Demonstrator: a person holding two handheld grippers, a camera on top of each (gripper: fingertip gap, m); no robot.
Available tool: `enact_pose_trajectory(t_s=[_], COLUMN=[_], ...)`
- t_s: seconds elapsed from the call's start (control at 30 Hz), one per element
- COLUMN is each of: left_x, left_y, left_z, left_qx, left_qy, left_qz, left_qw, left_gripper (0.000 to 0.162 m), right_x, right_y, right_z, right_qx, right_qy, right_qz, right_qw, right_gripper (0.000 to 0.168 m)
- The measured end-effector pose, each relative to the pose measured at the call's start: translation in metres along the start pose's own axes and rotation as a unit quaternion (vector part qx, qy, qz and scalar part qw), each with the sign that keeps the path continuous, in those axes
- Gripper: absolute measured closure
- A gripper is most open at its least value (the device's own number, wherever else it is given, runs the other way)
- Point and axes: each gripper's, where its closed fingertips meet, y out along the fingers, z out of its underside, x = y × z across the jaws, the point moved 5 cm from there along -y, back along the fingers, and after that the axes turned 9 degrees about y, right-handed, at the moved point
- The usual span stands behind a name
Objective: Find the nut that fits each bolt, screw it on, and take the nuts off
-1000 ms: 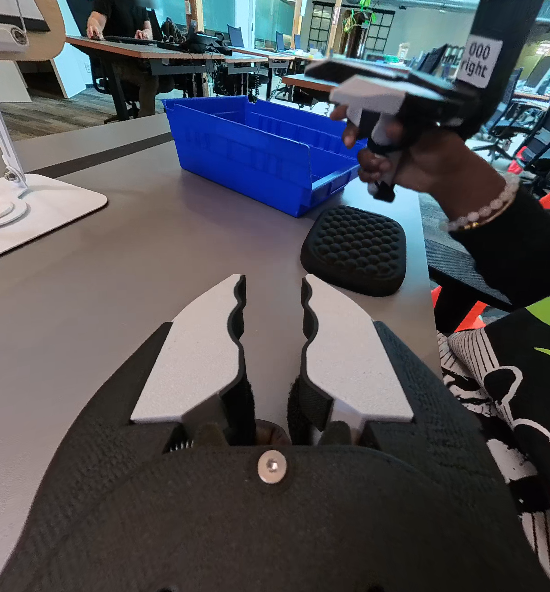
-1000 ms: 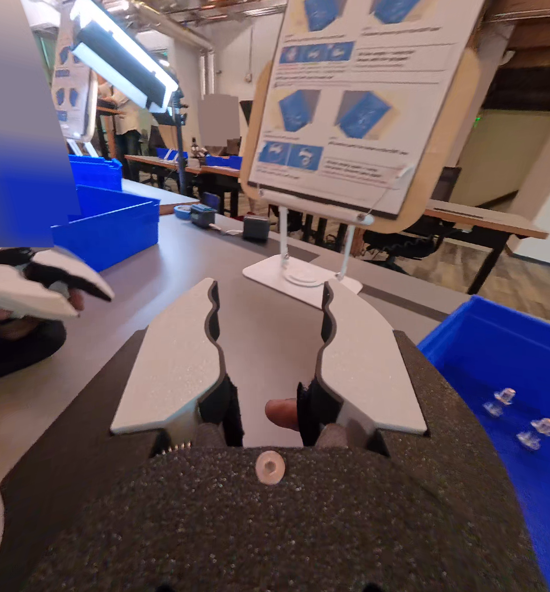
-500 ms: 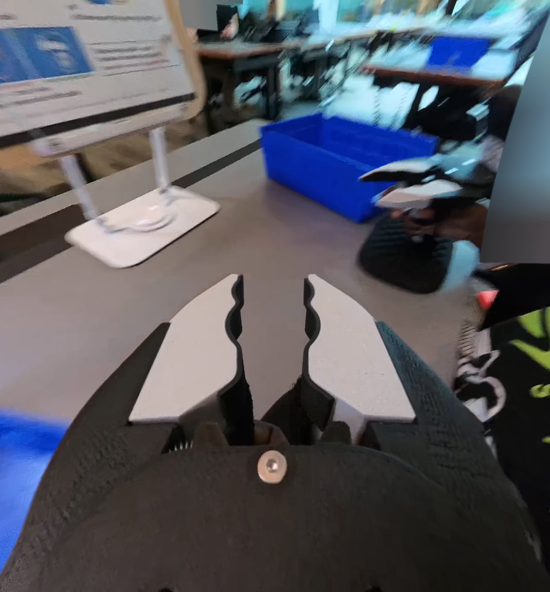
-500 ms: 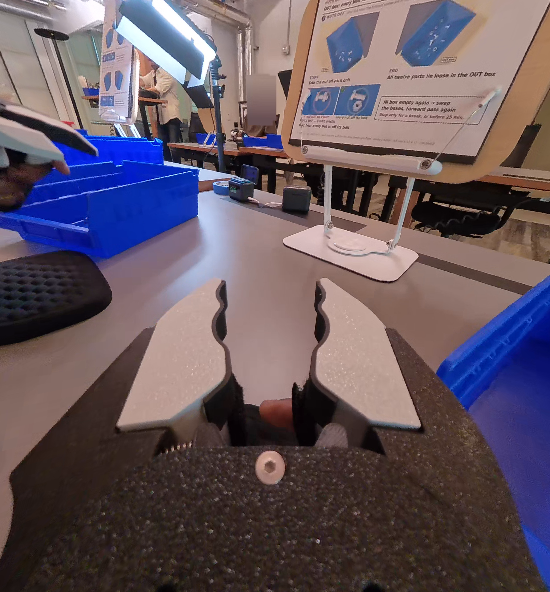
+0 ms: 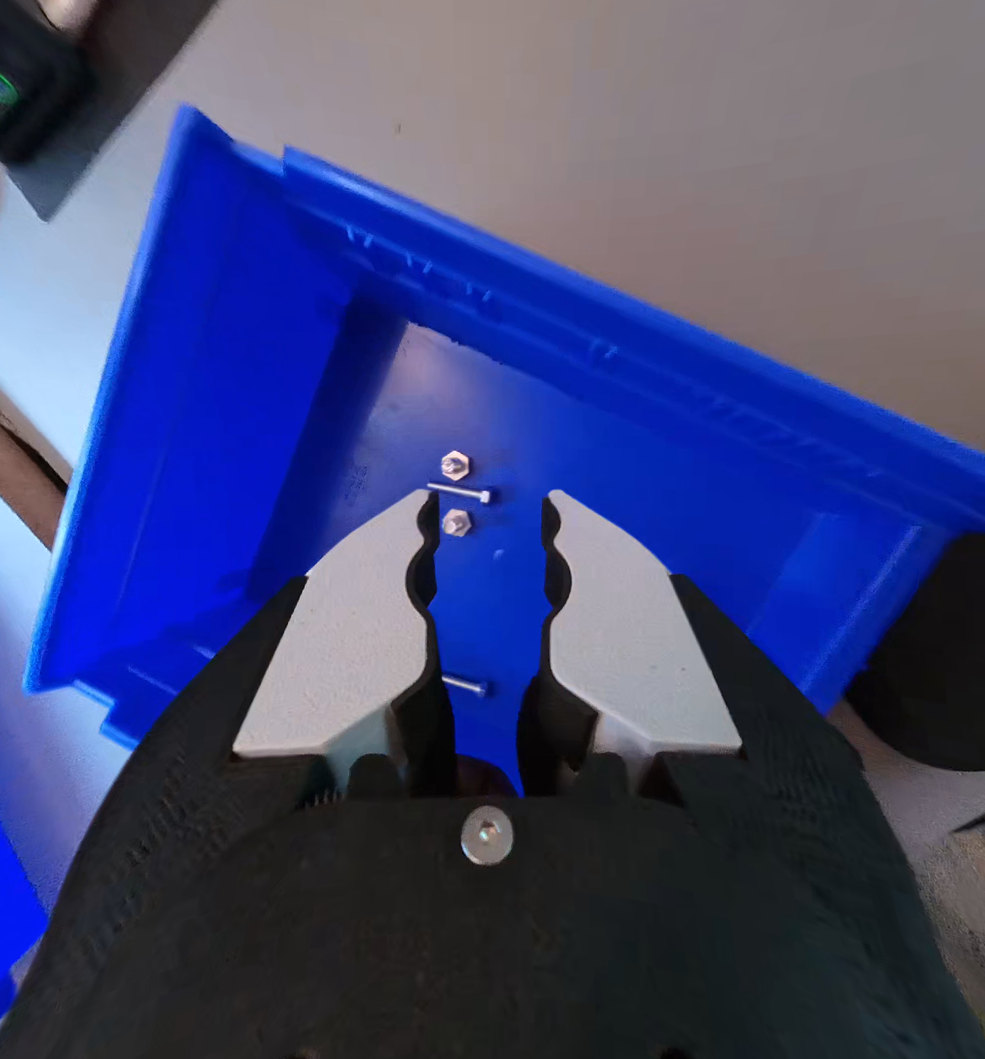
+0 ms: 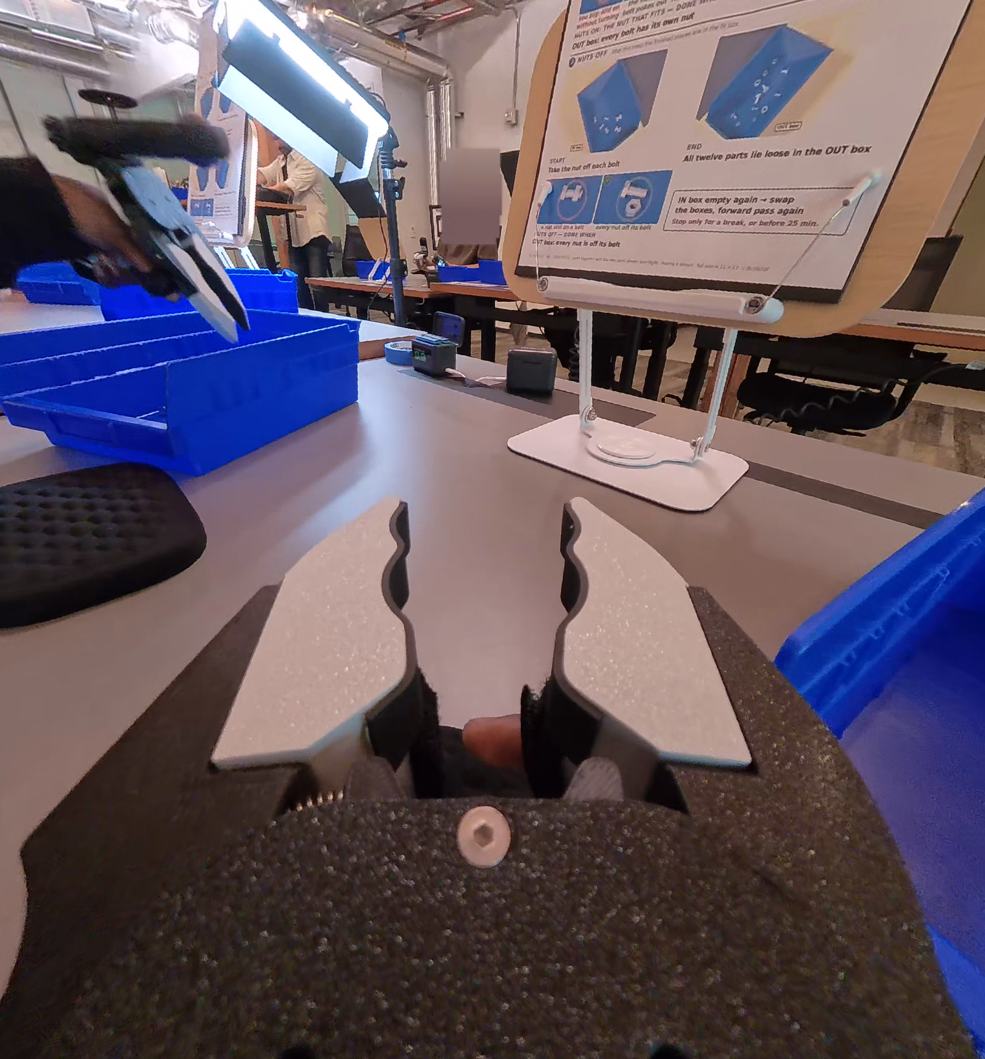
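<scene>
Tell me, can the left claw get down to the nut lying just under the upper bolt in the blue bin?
Probably yes. The left claw is open above the blue bin, and the nut lies loose on the floor between its fingertips, nothing covering it. The upper bolt lies close beside it and might get nudged.

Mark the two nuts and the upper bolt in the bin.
far nut (image 5: 456, 463), left wrist view, its hex face
near nut (image 5: 456, 522), left wrist view, its hex face
upper bolt (image 5: 456, 491), left wrist view, mid-shaft
</scene>
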Motion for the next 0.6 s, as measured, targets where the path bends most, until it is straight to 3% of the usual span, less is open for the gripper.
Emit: enact_pose_trajectory(t_s=[0.23,0.6], left_x=[0.022,0.025], left_y=[0.048,0.073], left_z=[0.008,0.016], left_qx=[0.066,0.099], left_qy=[-0.025,-0.03], left_qz=[0.061,0.077], left_qw=[0.996,0.992], left_gripper=[0.137,0.14], right_x=[-0.002,-0.004], right_y=[-0.002,-0.002], right_z=[-0.001,-0.002], right_qx=[-0.006,-0.01], right_qy=[0.01,0.019], right_qz=[-0.002,-0.001], right_qw=[1.0,1.0], right_gripper=[0.117,0.118])
